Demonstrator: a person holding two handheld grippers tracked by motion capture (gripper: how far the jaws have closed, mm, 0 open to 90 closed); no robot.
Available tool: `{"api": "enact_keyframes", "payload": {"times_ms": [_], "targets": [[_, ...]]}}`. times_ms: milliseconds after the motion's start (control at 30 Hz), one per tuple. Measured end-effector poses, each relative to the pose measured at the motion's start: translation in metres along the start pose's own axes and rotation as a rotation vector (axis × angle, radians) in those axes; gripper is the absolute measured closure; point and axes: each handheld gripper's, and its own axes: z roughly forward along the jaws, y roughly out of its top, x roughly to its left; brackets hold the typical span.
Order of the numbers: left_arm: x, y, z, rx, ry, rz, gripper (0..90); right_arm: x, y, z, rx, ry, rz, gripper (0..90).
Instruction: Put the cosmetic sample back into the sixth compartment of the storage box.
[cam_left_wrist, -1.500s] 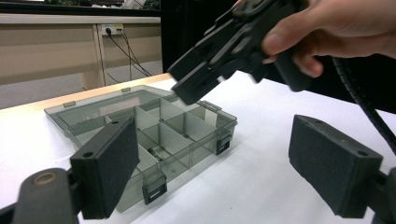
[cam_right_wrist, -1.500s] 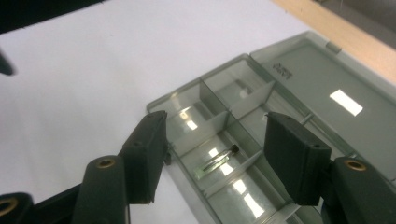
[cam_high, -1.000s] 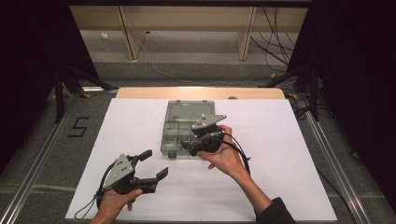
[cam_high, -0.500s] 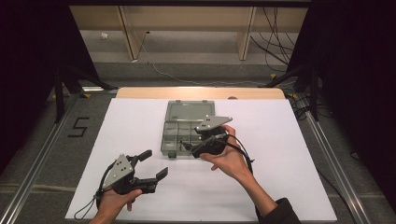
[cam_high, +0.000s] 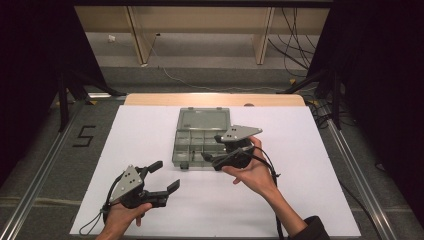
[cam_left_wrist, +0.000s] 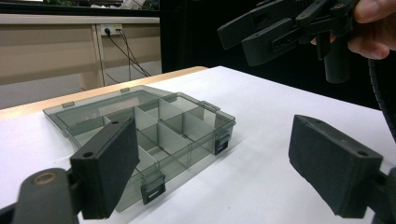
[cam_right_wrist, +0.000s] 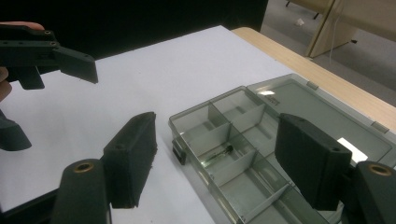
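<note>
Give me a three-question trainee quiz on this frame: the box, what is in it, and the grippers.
1. True or false: the lid of the compartment box is closed.
2. What lies in one compartment, seen from the right gripper view? A) a small dark part B) a coin C) a key
3. Fill in: the right gripper, over the box's near edge, has its jaws ____ with nothing between them; the left gripper rests apart on the white table.

Key: 1 false, the lid lies open; 2 A; 3 open.
</note>
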Motion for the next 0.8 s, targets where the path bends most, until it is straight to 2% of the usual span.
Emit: {"api": "enact_keyframes", "payload": {"times_ms": [167,267,367,533,800], "targets": [[0.000,0.000,0.000,0.001,-0.001,0.000,15.8,0.000,-0.006,-0.004,-0.028,0.005,0.013,29.4],[0.000,0.000,0.000,0.003,-0.002,-0.001,15.8,0.000,-0.009,-0.008,-0.026,0.031,0.027,26.8],[0.000,0.000,0.000,0.000,-0.004,0.001,15.8,0.000,-0.011,-0.011,-0.053,0.038,0.031,25.9],[0.000,0.000,0.000,0.003,-0.002,-0.001,15.7,0.001,-0.017,-0.016,-0.088,0.032,0.040,23.0],[0.000,0.000,0.000,0.005,-0.002,-0.001,15.8,0.000,-0.025,-0.026,-0.109,0.022,0.049,21.4]]}}
